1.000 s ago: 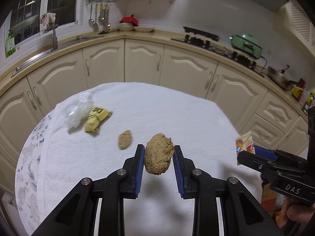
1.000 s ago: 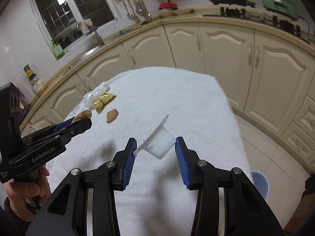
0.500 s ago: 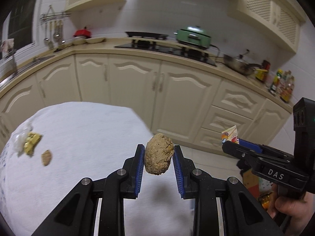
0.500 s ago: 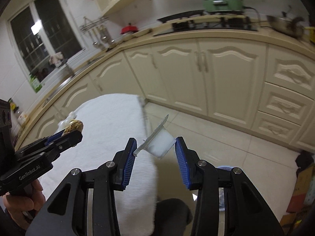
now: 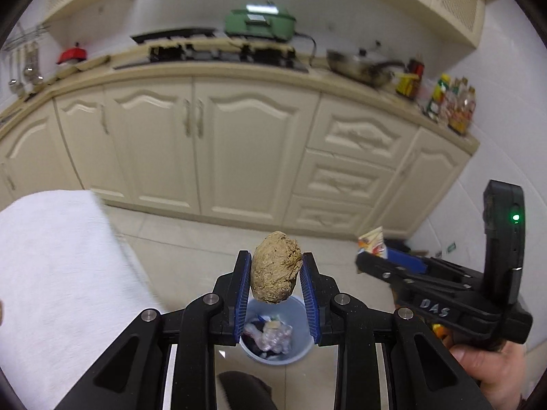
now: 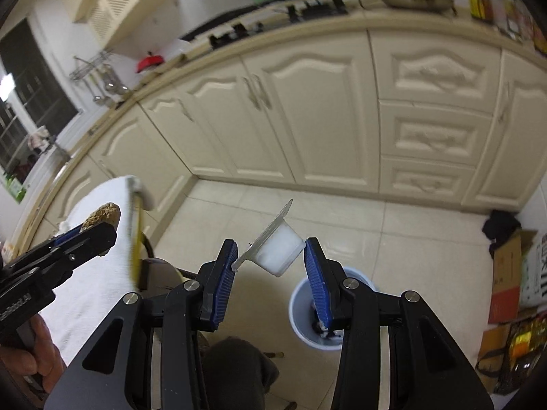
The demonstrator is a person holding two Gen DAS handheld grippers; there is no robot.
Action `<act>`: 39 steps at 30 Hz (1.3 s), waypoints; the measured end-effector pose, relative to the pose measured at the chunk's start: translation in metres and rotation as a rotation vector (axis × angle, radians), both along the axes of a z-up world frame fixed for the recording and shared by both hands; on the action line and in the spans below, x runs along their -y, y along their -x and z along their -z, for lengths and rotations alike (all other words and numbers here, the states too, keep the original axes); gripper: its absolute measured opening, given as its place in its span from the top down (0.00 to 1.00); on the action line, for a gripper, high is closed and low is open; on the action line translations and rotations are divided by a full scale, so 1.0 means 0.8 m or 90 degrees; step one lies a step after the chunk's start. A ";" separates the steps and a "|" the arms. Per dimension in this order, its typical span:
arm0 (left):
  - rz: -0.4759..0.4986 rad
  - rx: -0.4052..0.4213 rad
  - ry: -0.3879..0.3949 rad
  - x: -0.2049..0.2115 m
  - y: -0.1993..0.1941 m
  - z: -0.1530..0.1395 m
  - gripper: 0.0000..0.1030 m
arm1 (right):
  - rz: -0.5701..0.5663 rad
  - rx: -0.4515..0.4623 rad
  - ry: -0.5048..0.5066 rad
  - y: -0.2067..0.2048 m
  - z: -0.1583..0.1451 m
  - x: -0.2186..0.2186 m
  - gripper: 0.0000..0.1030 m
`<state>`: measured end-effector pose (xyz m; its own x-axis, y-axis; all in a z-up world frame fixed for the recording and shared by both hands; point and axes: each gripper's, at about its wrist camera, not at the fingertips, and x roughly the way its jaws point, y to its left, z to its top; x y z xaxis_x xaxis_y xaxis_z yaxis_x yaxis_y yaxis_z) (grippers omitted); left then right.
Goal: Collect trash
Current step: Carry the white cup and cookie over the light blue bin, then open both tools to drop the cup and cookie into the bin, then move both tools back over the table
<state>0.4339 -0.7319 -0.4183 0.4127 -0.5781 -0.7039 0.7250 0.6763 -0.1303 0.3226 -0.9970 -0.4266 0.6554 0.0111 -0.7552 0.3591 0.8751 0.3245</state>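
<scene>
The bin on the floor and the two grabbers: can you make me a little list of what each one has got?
left gripper: shut on a brown lump, above the bin
right gripper: shut on a small white plastic cup
bin: pale blue, on the tiled floor, already holding crumpled wrappers
table: white cloth, off to the left

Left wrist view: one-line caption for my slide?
Left gripper clamps a crumpled brown paper ball above the pale blue trash bin on the tiled floor.

Cream cabinets (image 5: 218, 143) under a counter bearing a green appliance (image 5: 259, 22) and a pan (image 5: 359, 65)
</scene>
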 end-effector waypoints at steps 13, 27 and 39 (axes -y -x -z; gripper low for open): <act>0.029 -0.147 -0.089 0.190 -0.145 0.088 0.75 | 0.044 -0.091 -0.086 -0.014 0.114 0.065 0.59; 0.005 -0.102 -0.129 0.256 -0.193 0.101 0.10 | 0.105 -0.104 -0.116 -0.007 0.144 0.088 0.00; -0.030 -0.038 -0.077 0.186 -0.153 0.024 0.06 | 0.093 -0.078 -0.070 0.002 0.075 0.045 0.00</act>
